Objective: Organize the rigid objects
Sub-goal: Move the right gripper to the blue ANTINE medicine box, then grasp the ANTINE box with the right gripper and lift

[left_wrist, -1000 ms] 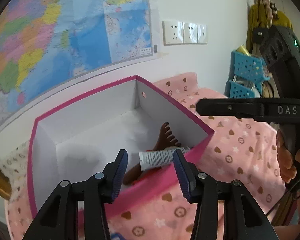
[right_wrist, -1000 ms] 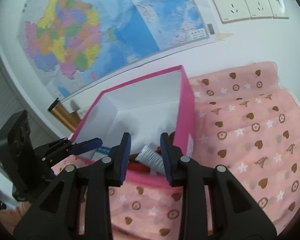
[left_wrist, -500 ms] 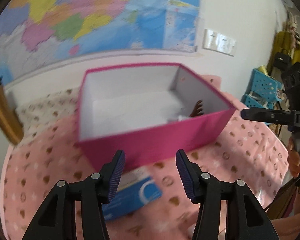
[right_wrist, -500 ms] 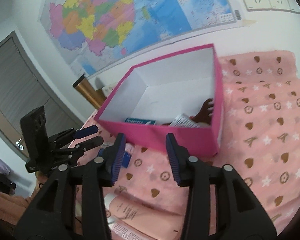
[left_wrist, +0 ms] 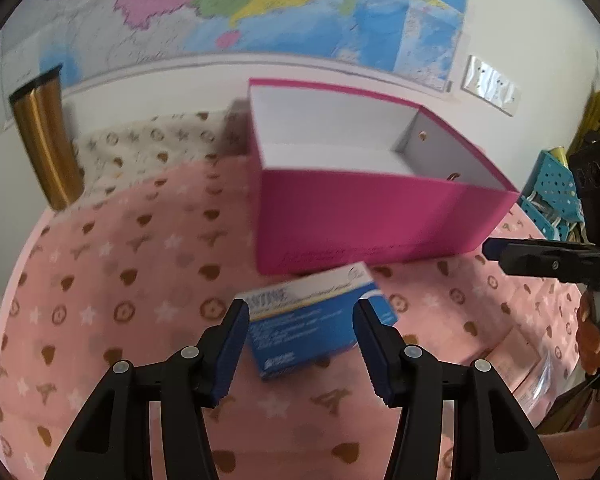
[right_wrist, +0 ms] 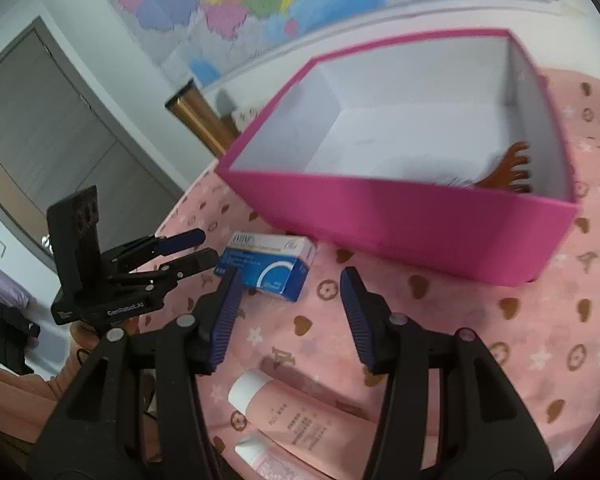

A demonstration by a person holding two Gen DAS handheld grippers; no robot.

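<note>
The blue-and-white carton (left_wrist: 316, 320) lies flat on the pink cloth (left_wrist: 140, 280) just before the pink box (left_wrist: 364, 220), straight ahead of the left gripper (left_wrist: 298, 344), long axis across its empty, parted jaws; the right gripper (right_wrist: 288, 312), empty jaws opening, points past it

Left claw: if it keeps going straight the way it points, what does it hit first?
Most likely the blue and white box lying on the pink cloth, framed between the open left claw fingers; depth is hard to judge.
</note>
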